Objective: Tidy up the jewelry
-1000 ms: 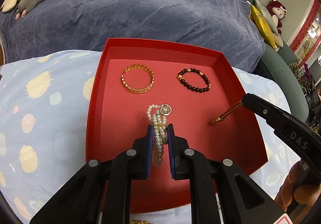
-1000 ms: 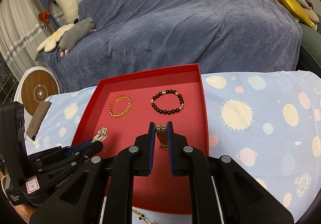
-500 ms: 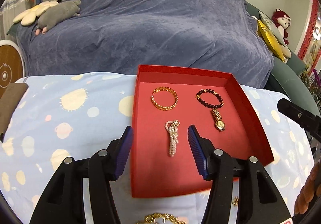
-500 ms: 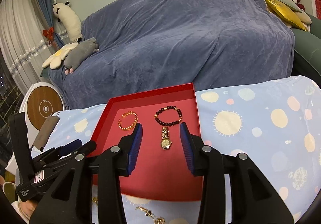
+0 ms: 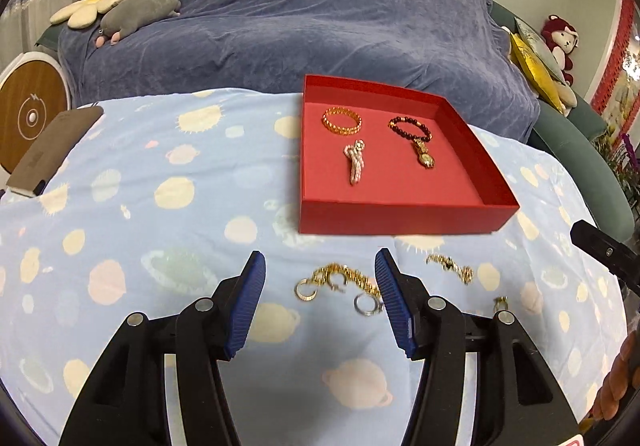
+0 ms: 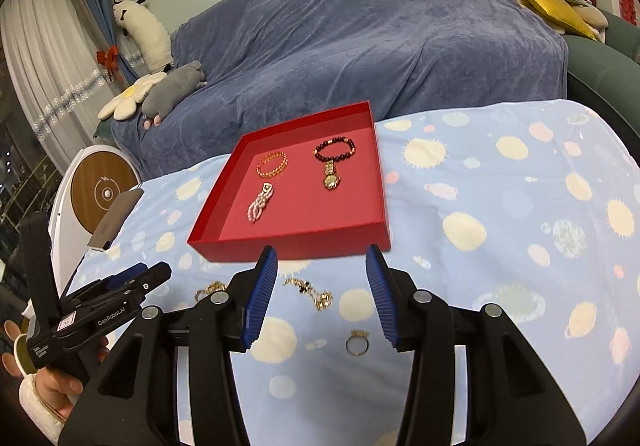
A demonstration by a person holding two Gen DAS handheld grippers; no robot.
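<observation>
4 pieces lie spaced apart in the red tray (image 5: 400, 214) for tidy sorting, while the left gripper (image 5: 320, 288) and right gripper (image 6: 322, 286), jaws just opened and empty, hover over loose gold jewelry (image 5: 340, 282) on the tablecloth (image 5: 160, 206).

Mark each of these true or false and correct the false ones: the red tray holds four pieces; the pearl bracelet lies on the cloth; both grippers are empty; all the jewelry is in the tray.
1. The red tray holds four pieces. True: gold bangle, dark bead bracelet, pearl bracelet and gold watch.
2. The pearl bracelet lies on the cloth. False: it lies inside the tray.
3. Both grippers are empty. True: the left gripper and right gripper stand open with nothing between the pads.
4. All the jewelry is in the tray. False: a gold chain and a ring lie on the patterned cloth.
</observation>
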